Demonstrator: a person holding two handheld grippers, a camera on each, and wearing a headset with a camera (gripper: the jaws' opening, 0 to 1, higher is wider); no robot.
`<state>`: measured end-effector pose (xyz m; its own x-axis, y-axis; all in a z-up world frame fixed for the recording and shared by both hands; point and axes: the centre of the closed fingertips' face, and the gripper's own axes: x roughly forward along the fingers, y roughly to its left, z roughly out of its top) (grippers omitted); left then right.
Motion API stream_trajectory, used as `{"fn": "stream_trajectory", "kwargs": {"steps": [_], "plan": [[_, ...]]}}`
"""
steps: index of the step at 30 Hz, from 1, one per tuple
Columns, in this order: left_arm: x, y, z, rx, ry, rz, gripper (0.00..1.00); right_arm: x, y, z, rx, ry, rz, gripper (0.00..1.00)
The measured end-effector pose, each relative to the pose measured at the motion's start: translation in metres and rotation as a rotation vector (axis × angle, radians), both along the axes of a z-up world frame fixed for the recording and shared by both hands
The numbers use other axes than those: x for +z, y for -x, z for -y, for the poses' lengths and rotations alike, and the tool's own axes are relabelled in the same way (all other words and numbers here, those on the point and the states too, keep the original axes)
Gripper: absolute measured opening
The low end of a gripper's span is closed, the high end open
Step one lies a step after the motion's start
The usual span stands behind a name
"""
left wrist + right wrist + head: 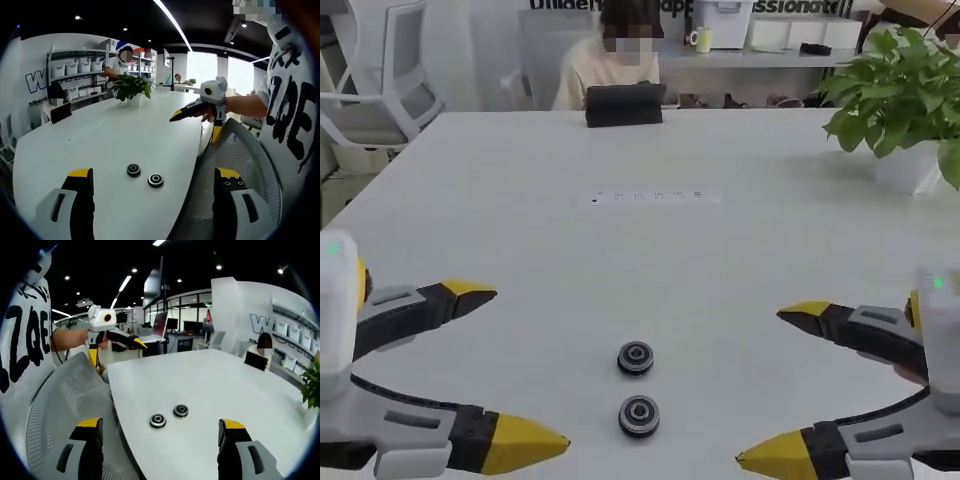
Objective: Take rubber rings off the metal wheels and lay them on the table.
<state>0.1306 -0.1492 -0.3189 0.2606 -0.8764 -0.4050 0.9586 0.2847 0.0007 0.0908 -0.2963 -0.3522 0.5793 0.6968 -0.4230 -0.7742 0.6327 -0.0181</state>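
Left gripper (525, 365): hovered low over the near left of the table (620, 250), jaws spread wide, gripped nothing.
Right gripper (760, 385): hovered opposite at the near right, spread just as wide, gripped nothing.
Near wheel (639, 416): lay flat on the table between the two grippers, touched neither.
Far wheel (635, 358): lay flat just beyond the near wheel, parted from it by a small gap.
Rubber rings (621, 358): sat dark around both wheels, not yet taken off.
Open room: stretched bare and white on every side of the wheels, out to the socket strip (655, 197) and beyond.
Socket strip: lay flush mid-table, well apart from the wheels.
Near edge: ran close beside the wheels in both gripper views, with a mesh chair (240, 150) drawn up against it.
Far edge: bore a black case (624, 104) in front of a seated person (615, 65).
Potted plant (900, 90): stood near the far right edge, well clear of the right gripper.
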Motion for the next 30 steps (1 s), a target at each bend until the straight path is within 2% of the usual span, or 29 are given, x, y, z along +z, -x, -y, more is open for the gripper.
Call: {"fn": "stream_trajectory", "kwargs": {"steps": [14,15,21,26,30], "plan": [[-0.006,-0.011,0.014,-0.033,-0.011,-0.004,0.97,-0.009,-0.015,-0.008,0.044,0.011,-0.004,0.89],[-0.007,-0.011,0.015,-0.037,-0.015,-0.005,0.96,-0.012,-0.015,-0.008,0.054,0.03,-0.005,0.88],[-0.016,-0.015,0.019,-0.052,-0.036,-0.021,0.92,-0.013,-0.024,-0.011,0.063,0.01,-0.004,0.82],[-0.021,-0.017,0.023,-0.067,-0.048,-0.023,0.9,-0.022,-0.028,-0.013,0.083,0.041,-0.009,0.78],[-0.026,-0.019,0.026,-0.076,-0.055,-0.034,0.87,-0.026,-0.032,-0.014,0.089,0.044,-0.016,0.75]]}}
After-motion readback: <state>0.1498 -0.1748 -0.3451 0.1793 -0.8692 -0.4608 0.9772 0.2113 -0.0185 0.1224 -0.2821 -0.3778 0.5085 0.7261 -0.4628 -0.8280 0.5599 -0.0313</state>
